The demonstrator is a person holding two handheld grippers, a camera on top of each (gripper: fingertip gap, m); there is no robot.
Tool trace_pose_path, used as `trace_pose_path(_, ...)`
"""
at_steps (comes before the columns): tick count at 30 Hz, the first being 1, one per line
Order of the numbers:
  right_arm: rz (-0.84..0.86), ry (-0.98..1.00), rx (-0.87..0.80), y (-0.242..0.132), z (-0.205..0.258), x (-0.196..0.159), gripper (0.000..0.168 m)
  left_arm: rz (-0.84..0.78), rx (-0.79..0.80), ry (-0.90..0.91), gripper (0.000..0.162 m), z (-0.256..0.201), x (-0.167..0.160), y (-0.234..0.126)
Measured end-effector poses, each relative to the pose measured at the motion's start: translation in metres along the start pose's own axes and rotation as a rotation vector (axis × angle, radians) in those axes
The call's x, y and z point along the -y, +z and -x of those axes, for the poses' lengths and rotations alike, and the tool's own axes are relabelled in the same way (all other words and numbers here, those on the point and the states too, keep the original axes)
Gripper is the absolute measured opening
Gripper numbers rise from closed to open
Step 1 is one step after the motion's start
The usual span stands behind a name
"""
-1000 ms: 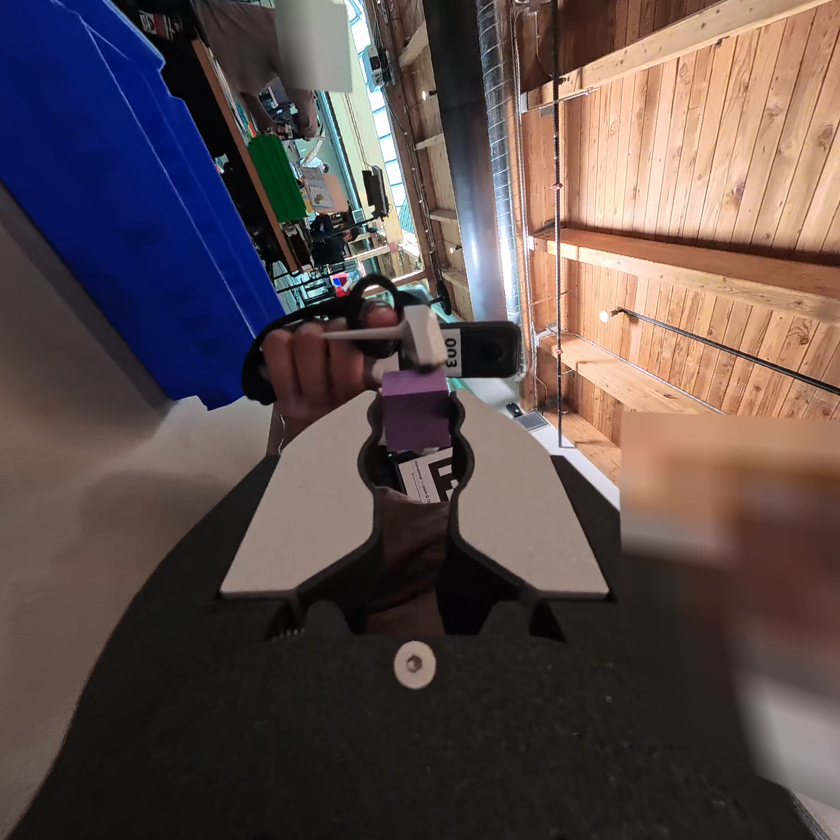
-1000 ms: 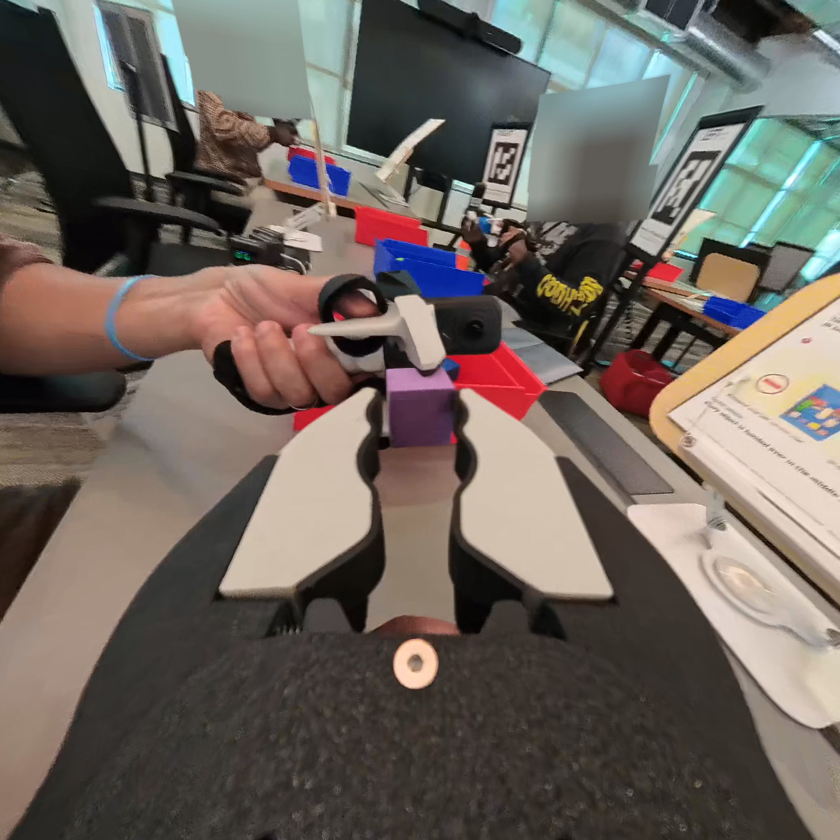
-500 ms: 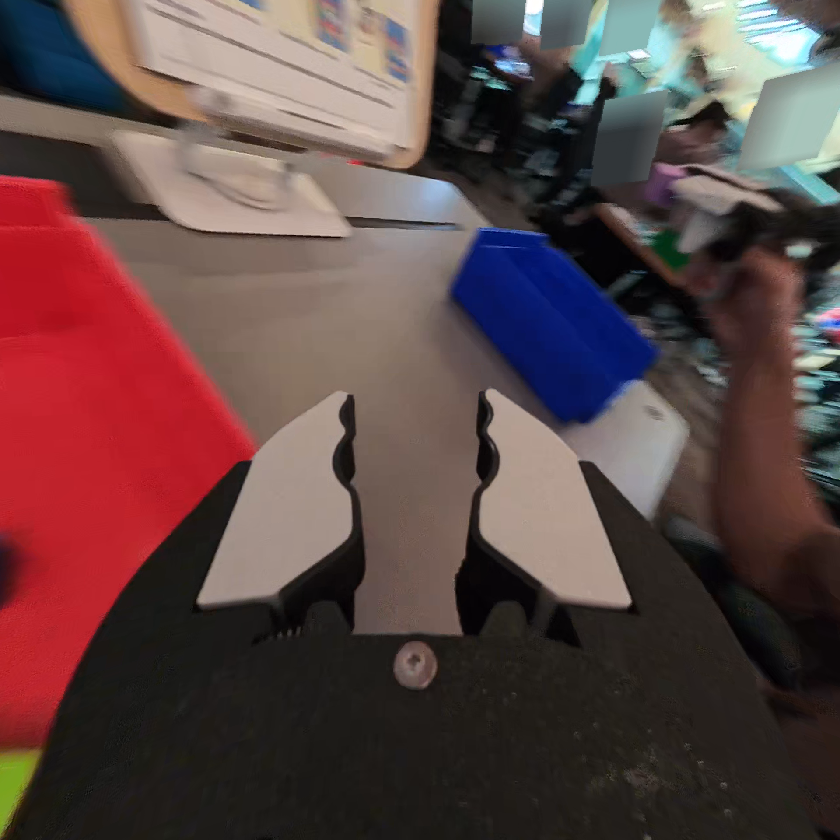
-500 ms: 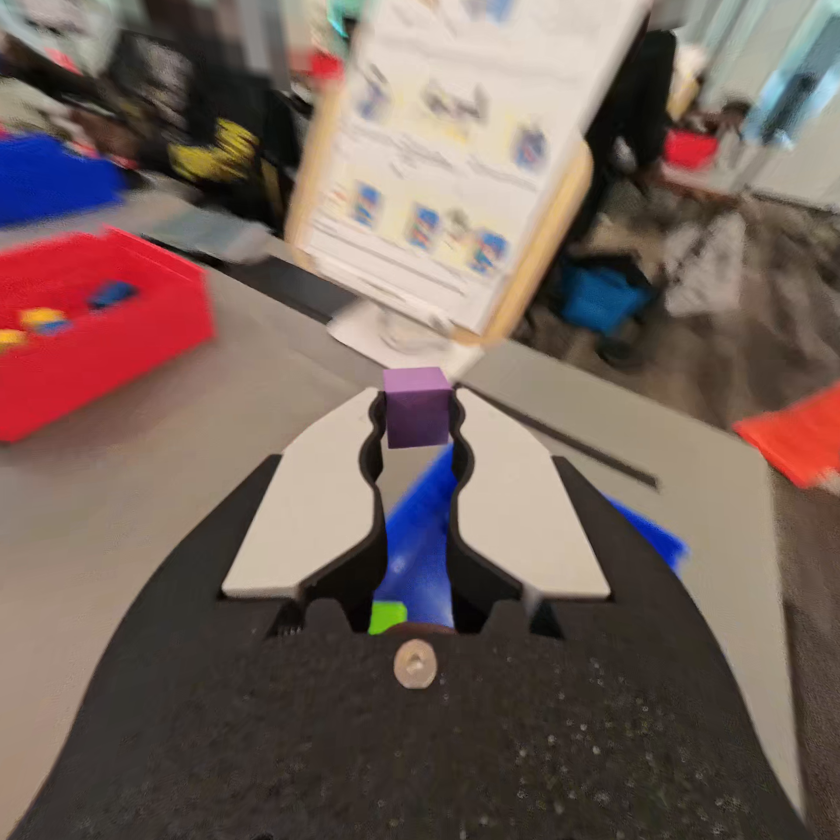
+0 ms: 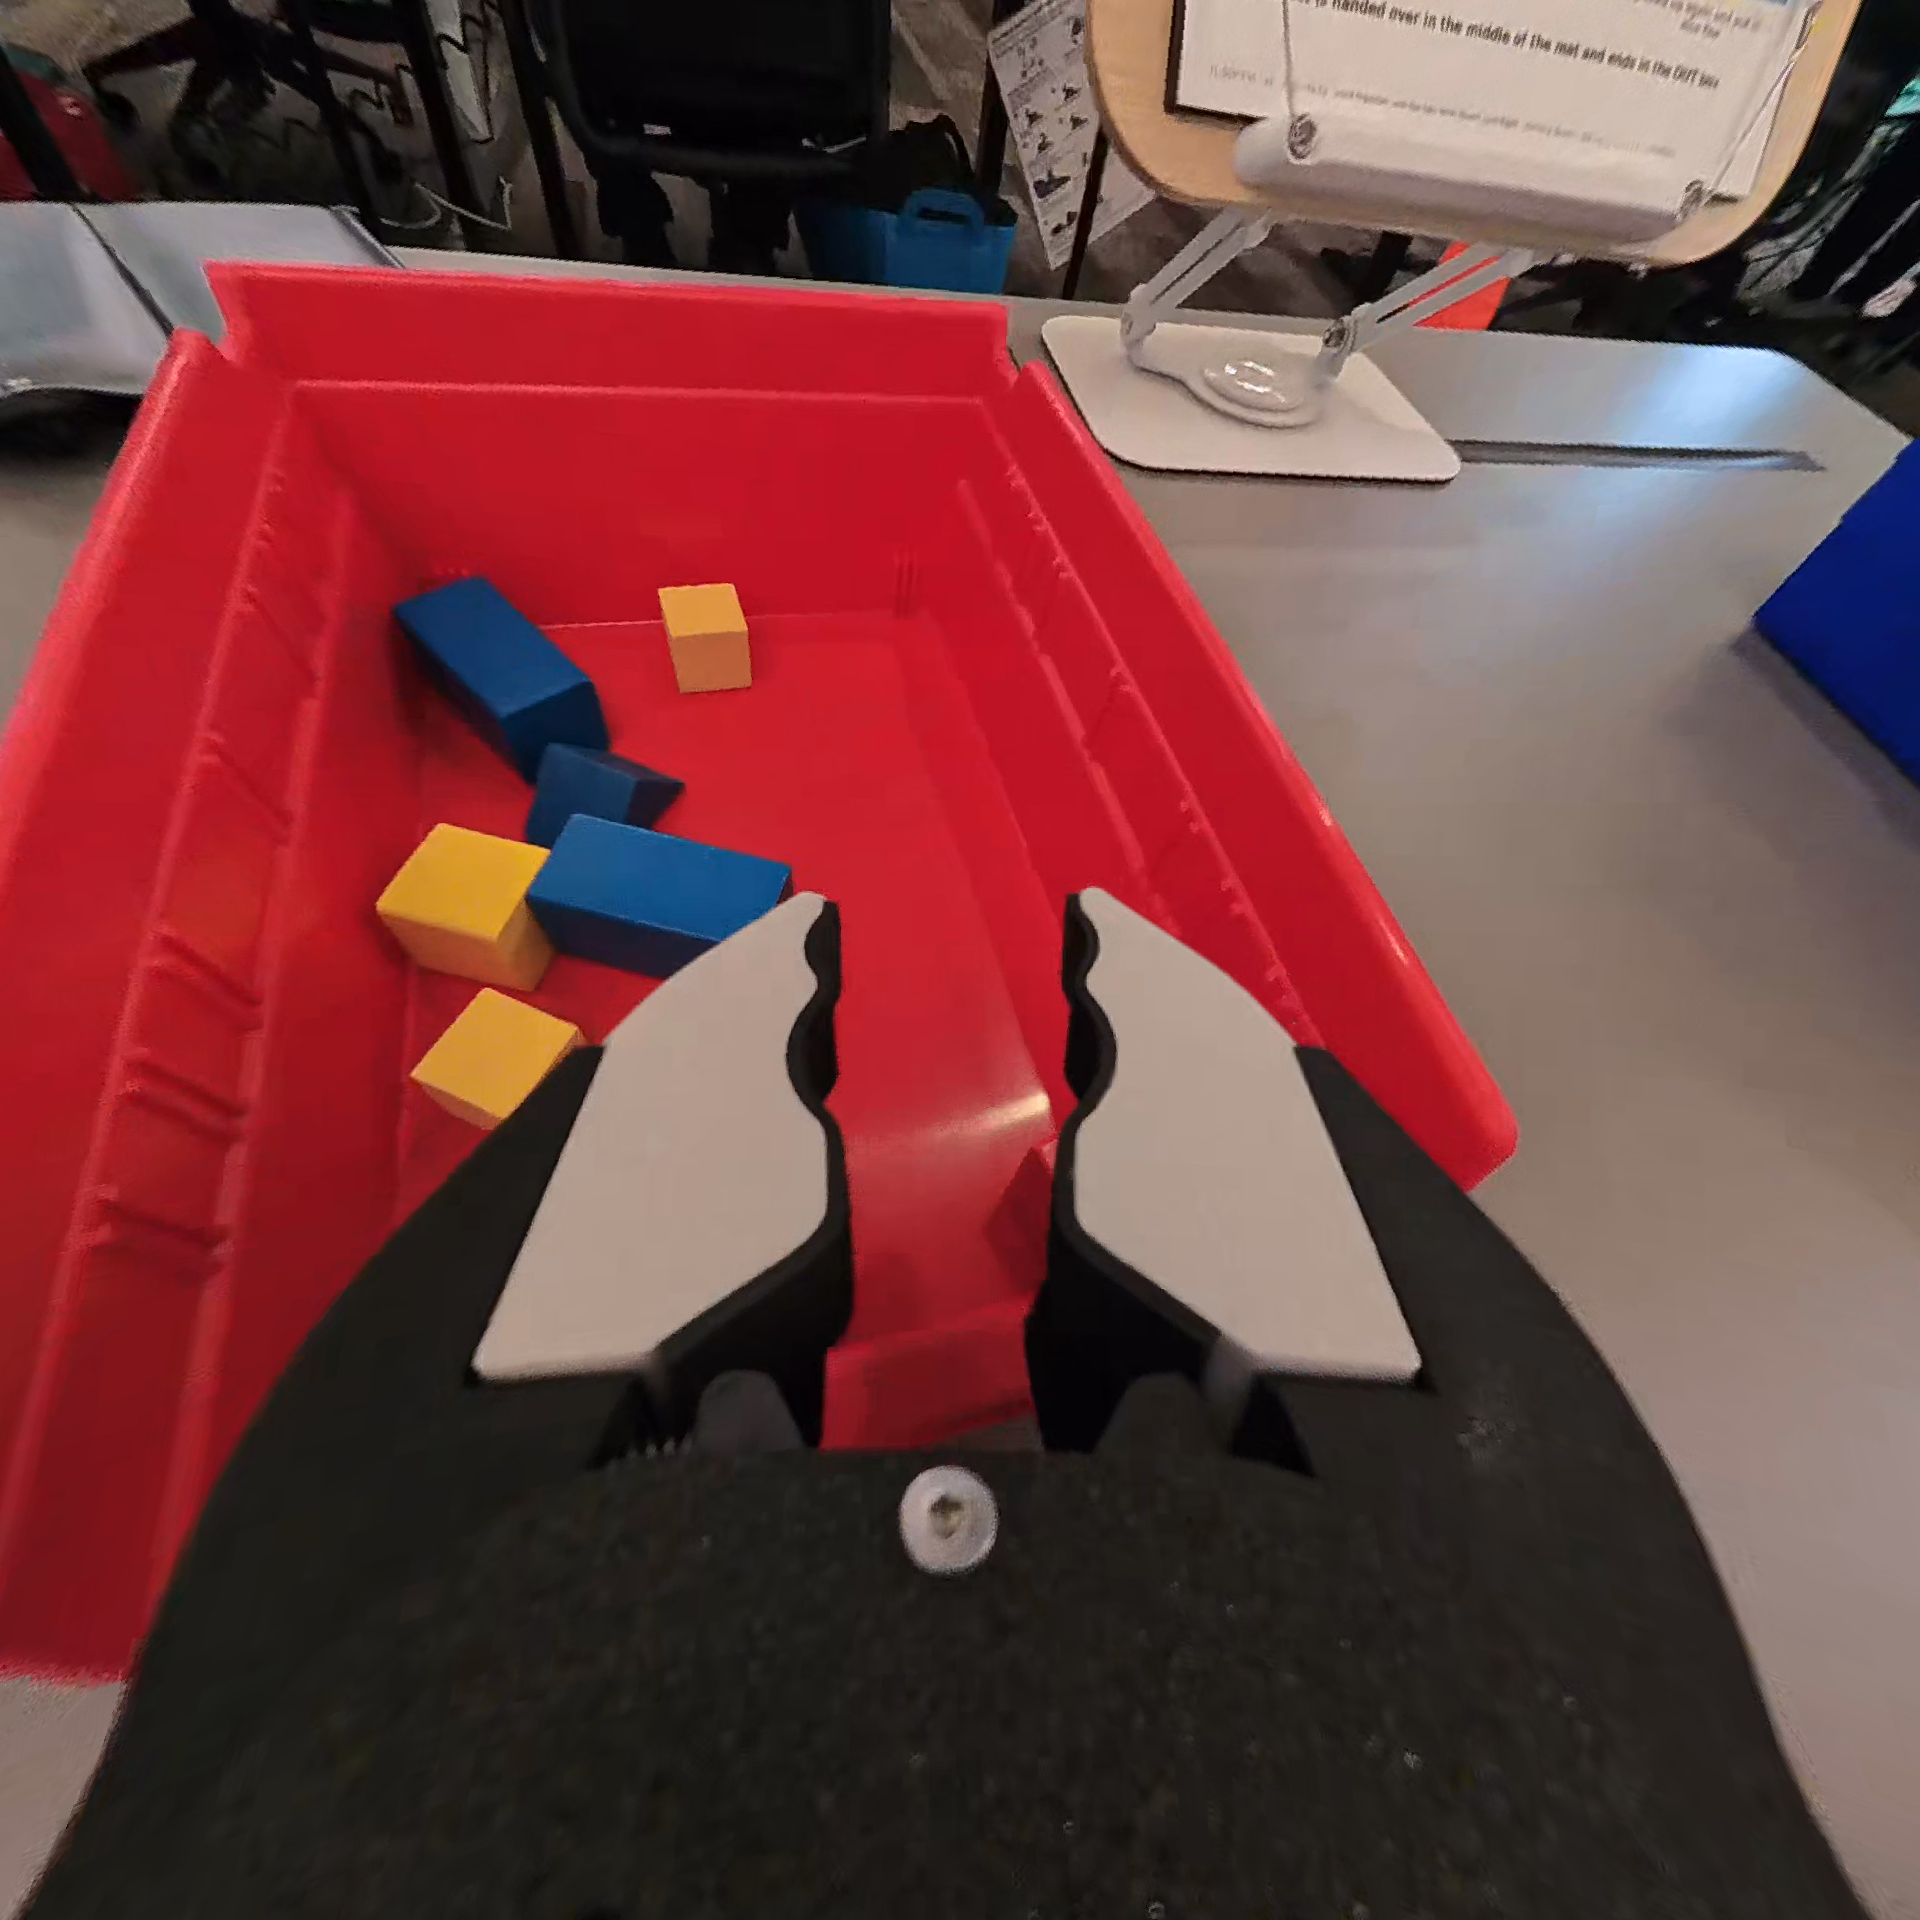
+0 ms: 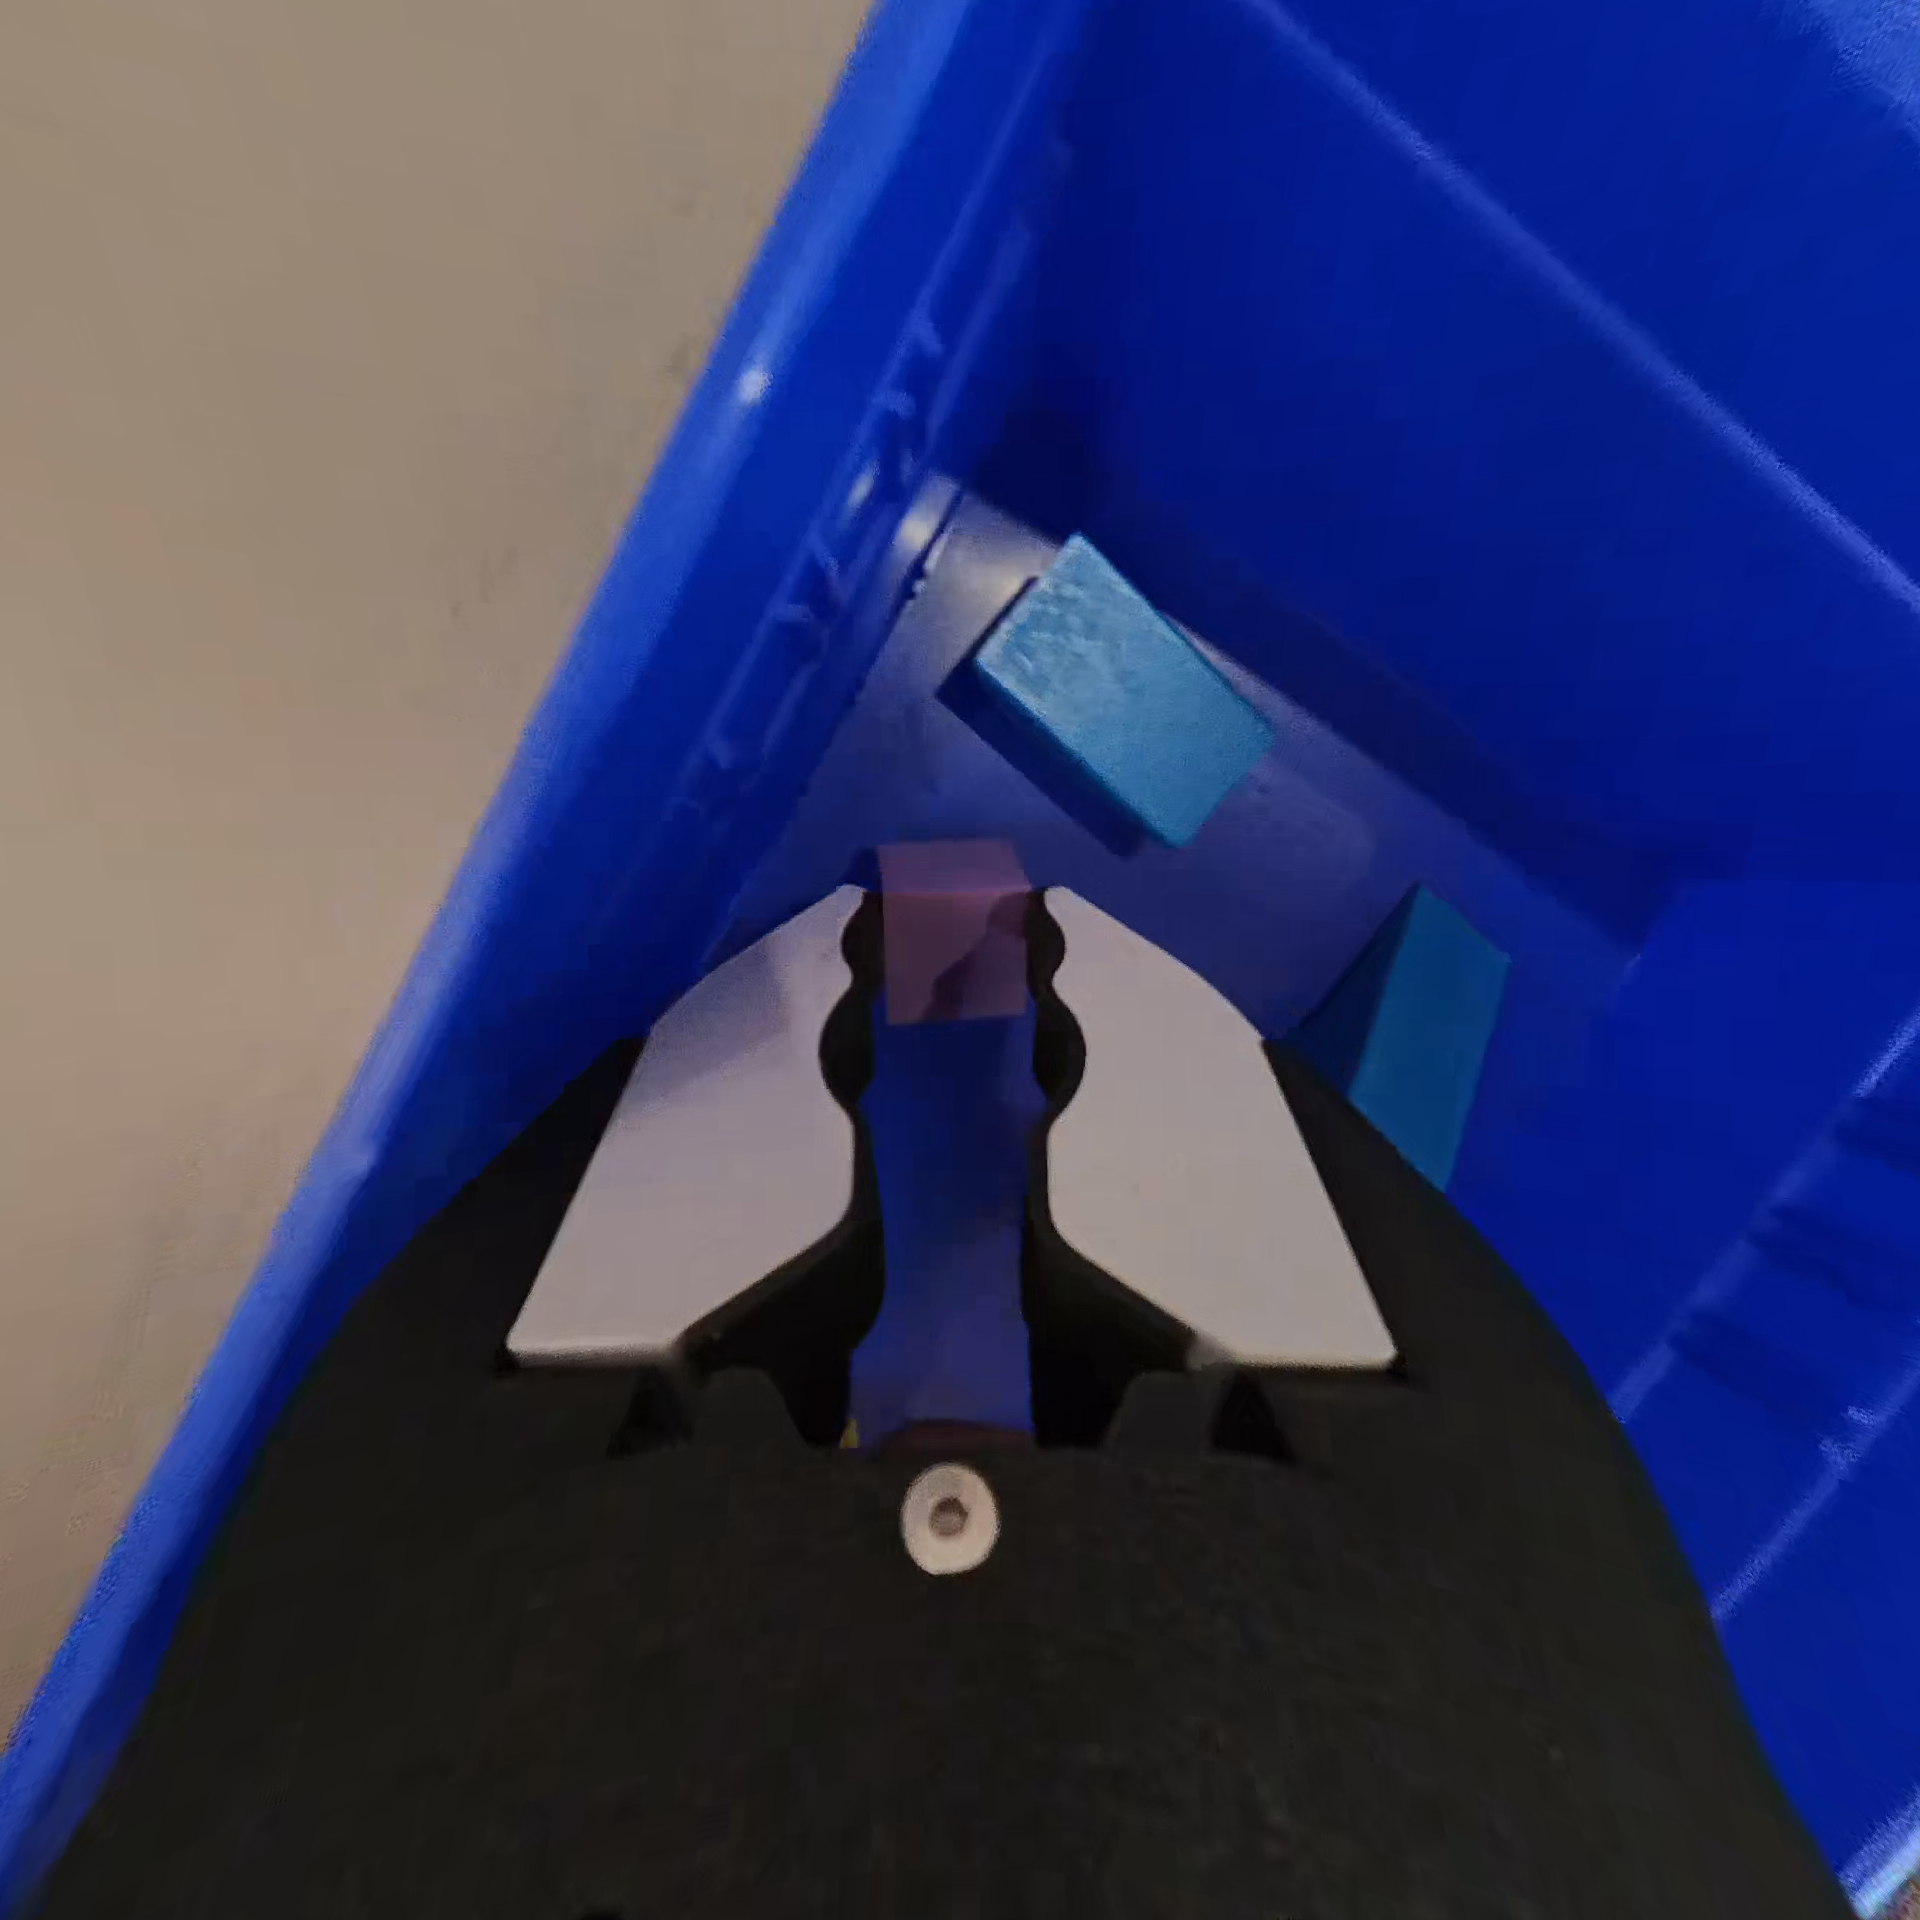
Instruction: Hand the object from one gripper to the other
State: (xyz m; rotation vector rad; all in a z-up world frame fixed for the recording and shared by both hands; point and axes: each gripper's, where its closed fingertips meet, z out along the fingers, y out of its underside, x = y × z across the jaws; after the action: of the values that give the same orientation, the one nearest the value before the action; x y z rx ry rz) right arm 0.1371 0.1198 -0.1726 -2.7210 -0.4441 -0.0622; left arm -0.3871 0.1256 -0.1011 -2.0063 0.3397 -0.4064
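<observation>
Your right claw grips the purple cube at its fingertips, low inside the blue bin. Released here, the cube may strike the light-blue block at 1 o'clock and tumble. Your left claw hangs parted and empty over the red bin. Both bins sit on a grey bench; a document stand lies at 1 o'clock, chairs beyond.

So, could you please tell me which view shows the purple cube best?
The right wrist view: the purple cube sits clamped between the right gripper fingertips, over the blue bin. The left wrist view shows none of it.
</observation>
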Motion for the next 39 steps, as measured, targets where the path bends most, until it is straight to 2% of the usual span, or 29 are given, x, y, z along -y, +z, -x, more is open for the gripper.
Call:
trace_pose_path(4, 0.039, 0.011, -0.012, 0.009, -0.002, 0.000, 0.027, 0.023, -0.025, -0.057, 0.041, -0.001, -0.006, -0.005)
trace_pose_path(7, -0.014, 0.029, -0.007, -0.003, -0.008, 0.005, 0.046, 0.025, -0.018, -0.079, 0.041, 0.006, -0.003, -0.009)
trace_pose_path(9, -0.114, 0.046, -0.020, -0.032, -0.016, 0.017, 0.050, 0.026, -0.019, -0.077, 0.043, 0.010, 0.003, -0.012)
trace_pose_path(13, -0.387, 0.038, -0.095, -0.117, -0.027, 0.043, 0.051, 0.087, -0.062, 0.020, 0.043, 0.011, 0.016, -0.014)
trace_pose_path(16, -0.502, -0.001, -0.135, -0.158, -0.017, 0.047, 0.051, 0.316, -0.130, 0.125, 0.055, 0.007, 0.006, -0.007)
trace_pose_path(17, -0.511, -0.019, -0.141, -0.165, -0.011, 0.047, 0.051, 0.382, -0.122, 0.176, 0.065, 0.011, 0.003, -0.002)
trace_pose_path(18, -0.518, -0.033, -0.148, -0.169, -0.007, 0.047, 0.051, 0.416, -0.094, 0.234, 0.067, 0.017, 0.003, 0.004)
trace_pose_path(21, -0.530, -0.058, -0.151, -0.169, 0.004, 0.046, 0.049, 0.532, 0.009, 0.347, 0.069, 0.040, -0.001, 0.024)
trace_pose_path(23, -0.481, -0.076, -0.134, -0.160, 0.010, 0.040, 0.050, 0.631, 0.058, 0.359, 0.077, 0.053, -0.006, 0.034)
trace_pose_path(26, -0.431, -0.082, -0.176, -0.151, 0.006, 0.033, 0.051, 0.733, 0.068, 0.365, 0.081, 0.062, -0.011, 0.049)
trace_pose_path(30, -0.418, -0.093, -0.145, -0.145, 0.013, 0.028, 0.050, 0.869, 0.074, 0.398, 0.084, 0.077, -0.029, 0.061)
trace_pose_path(33, -0.412, -0.091, -0.149, -0.143, 0.013, 0.026, 0.050, 0.915, 0.055, 0.387, 0.086, 0.080, -0.041, 0.068)
trace_pose_path(35, -0.419, -0.089, -0.130, -0.142, 0.016, 0.027, 0.050, 0.944, 0.048, 0.366, 0.071, 0.080, -0.049, 0.072)
trace_pose_path(39, -0.436, -0.130, -0.062, -0.137, 0.033, 0.033, 0.050, 0.932, 0.038, 0.278, 0.072, 0.081, -0.051, 0.076)
